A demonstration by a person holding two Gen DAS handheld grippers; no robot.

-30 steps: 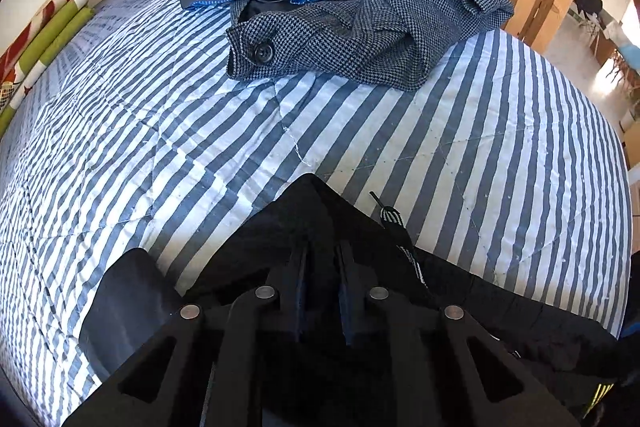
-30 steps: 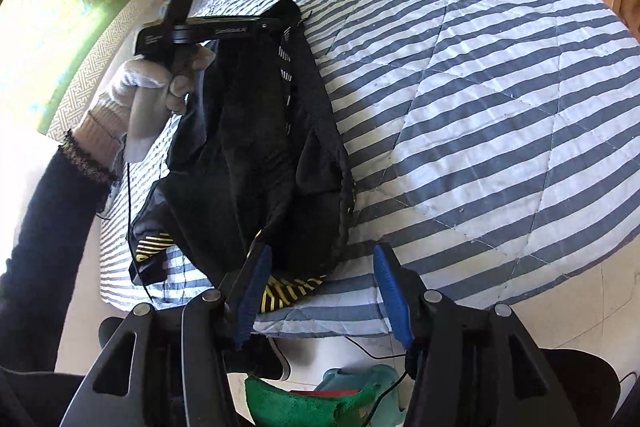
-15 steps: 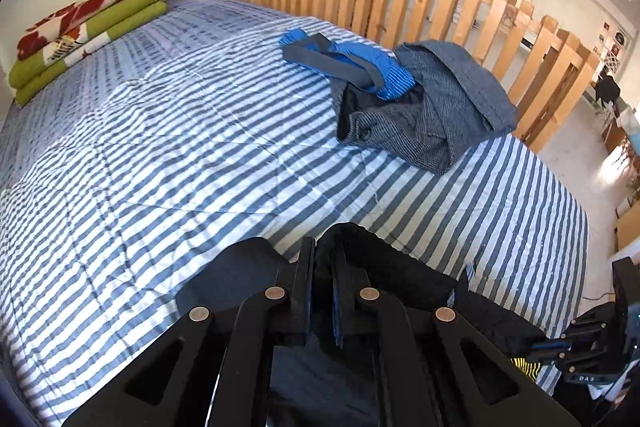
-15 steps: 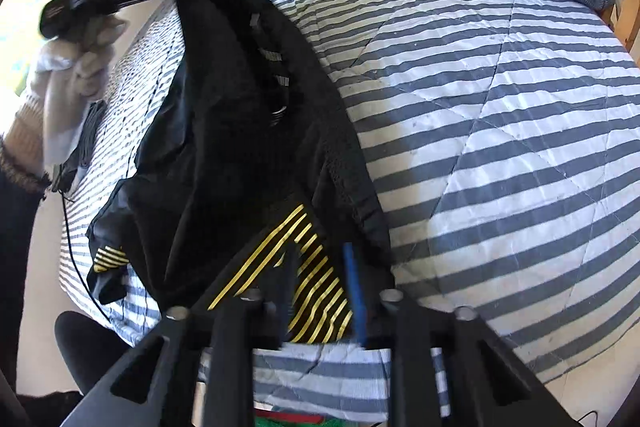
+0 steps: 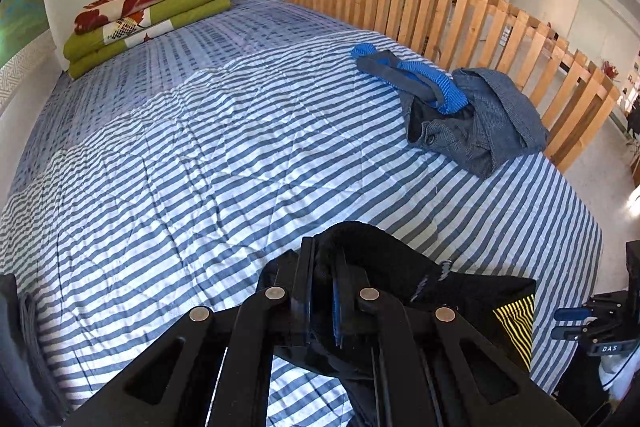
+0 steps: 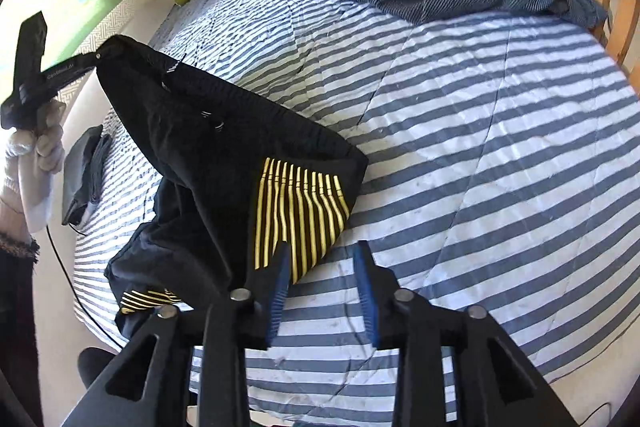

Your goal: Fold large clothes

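A black garment (image 6: 208, 147) with yellow stripes hangs over the near edge of a blue-and-white striped bed (image 6: 480, 147). My left gripper (image 5: 323, 261) is shut on one top corner of it and holds that corner up in the air. In the right wrist view the left gripper (image 6: 94, 58) sits at the upper left, gripped by a gloved hand (image 6: 36, 155). My right gripper (image 6: 323, 283) is open just right of the yellow-striped part (image 6: 300, 211). Only bedding shows between its fingers. The garment's lower end drapes off the bed edge.
A grey checked coat (image 5: 480, 123) and a blue striped garment (image 5: 420, 79) lie piled by the wooden slat railing (image 5: 460, 11). Folded green and floral blankets (image 5: 148, 15) lie at the bed's head. A dark folded item (image 6: 84, 175) with a cable rests on the left edge.
The left gripper has lifted the black garment's corner higher. The right gripper, nearly shut at the yellow-striped part half a second ago, now stands open beside it.
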